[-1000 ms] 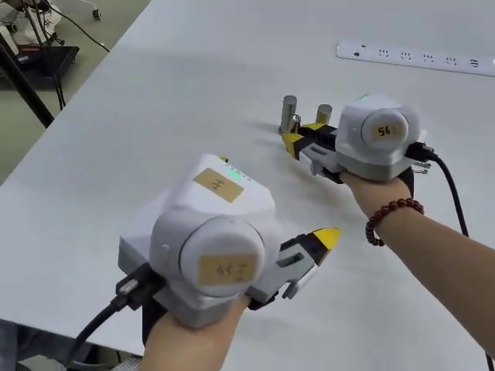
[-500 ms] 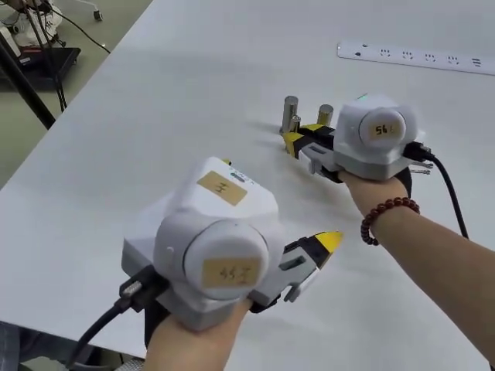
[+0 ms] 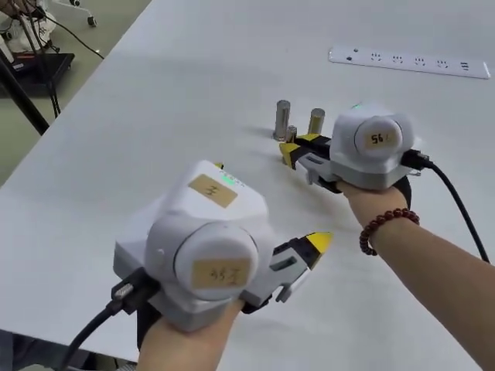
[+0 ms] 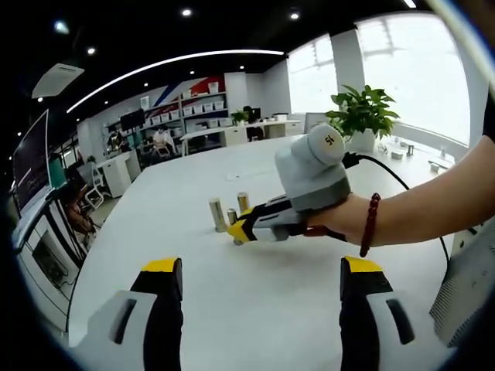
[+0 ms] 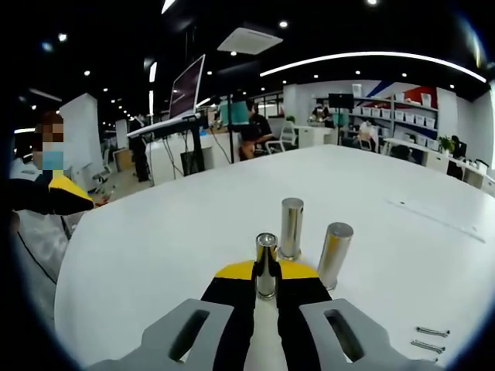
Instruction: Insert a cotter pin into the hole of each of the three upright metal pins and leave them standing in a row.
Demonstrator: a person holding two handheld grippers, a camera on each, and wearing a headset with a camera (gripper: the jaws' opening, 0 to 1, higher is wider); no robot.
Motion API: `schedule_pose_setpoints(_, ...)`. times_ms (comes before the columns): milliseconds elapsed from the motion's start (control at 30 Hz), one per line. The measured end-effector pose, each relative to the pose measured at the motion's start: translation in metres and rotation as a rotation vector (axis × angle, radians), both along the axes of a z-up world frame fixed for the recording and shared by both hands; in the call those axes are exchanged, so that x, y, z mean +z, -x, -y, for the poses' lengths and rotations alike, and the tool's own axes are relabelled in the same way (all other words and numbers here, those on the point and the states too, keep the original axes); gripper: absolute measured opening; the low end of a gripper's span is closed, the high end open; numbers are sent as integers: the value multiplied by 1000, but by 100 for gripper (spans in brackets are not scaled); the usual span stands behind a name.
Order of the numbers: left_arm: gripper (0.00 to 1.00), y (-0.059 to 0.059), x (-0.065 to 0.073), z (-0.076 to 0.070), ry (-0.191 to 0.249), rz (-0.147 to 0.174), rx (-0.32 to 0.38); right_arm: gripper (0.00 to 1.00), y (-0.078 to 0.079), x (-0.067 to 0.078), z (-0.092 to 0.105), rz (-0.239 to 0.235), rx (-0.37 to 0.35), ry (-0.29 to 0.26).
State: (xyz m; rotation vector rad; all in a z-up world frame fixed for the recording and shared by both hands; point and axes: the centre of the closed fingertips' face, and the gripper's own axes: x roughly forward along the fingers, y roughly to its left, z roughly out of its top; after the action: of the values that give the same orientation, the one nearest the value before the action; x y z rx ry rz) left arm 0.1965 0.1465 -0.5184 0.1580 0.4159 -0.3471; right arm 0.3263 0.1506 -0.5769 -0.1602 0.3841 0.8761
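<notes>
Three upright metal pins stand close together on the white table. The tallest pin (image 3: 282,120) (image 5: 291,226) and a thicker one (image 3: 315,121) (image 5: 334,253) stand free. My right gripper (image 5: 266,277) (image 3: 292,148) is shut on the short pin (image 5: 266,259) (image 3: 291,133) in front of them. Two or three thin cotter pins (image 5: 430,337) lie on the table to the right. My left gripper (image 4: 261,282) is open and holds nothing, hovering nearer the front edge; its yellow fingertip (image 3: 317,241) points toward the right gripper (image 4: 309,174).
A white power strip (image 3: 410,62) lies at the table's (image 3: 170,100) far right. Cables trail from both grippers. Off the table's left edge are the floor and a dark stand (image 3: 23,97). Across the office sit desks, shelves and people.
The head camera has shifted a little, so the whole picture has slid. Both grippers and the pins keep nearly the same places relative to each other.
</notes>
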Motion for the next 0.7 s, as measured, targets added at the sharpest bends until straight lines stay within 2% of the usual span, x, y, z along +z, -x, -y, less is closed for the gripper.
schedule_pose_setpoints(267, 82, -1, 2, 1, 1, 9, -5, 4, 4, 2, 17, 7, -29, 6)
schedule_pose_setpoints(700, 81, 0, 5, 7, 6, 16, -26, 4, 20, 6, 54, 17, -104, 22)
